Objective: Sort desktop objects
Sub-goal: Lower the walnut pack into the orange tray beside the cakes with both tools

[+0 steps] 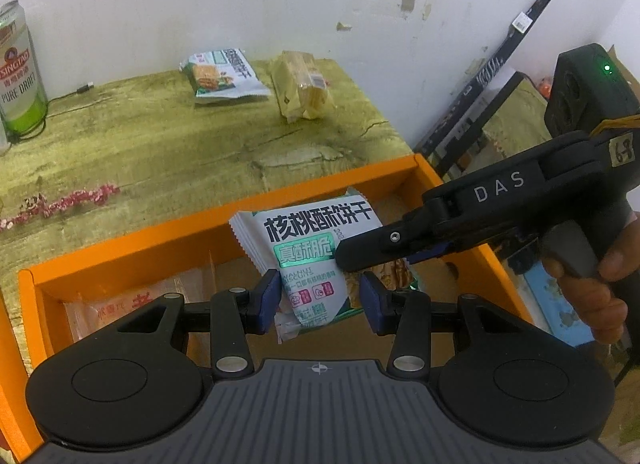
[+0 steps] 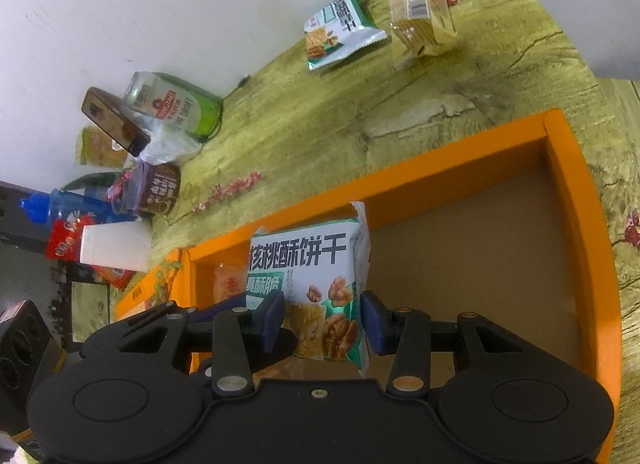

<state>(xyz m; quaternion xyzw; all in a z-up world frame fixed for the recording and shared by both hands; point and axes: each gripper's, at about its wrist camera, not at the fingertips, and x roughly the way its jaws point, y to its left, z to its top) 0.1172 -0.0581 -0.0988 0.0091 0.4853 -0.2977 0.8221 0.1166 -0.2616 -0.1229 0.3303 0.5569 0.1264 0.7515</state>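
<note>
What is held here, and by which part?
Both the left gripper and right gripper clamp the walnut biscuit packet, at its lower end, over the orange box.

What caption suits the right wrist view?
Both grippers hold one walnut biscuit packet over the orange box.

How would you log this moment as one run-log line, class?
phase: carry-to-box | held: biscuit packet | left gripper: shut on packet | right gripper: shut on packet | over: orange box | left on table: second packet, cracker pack
</note>
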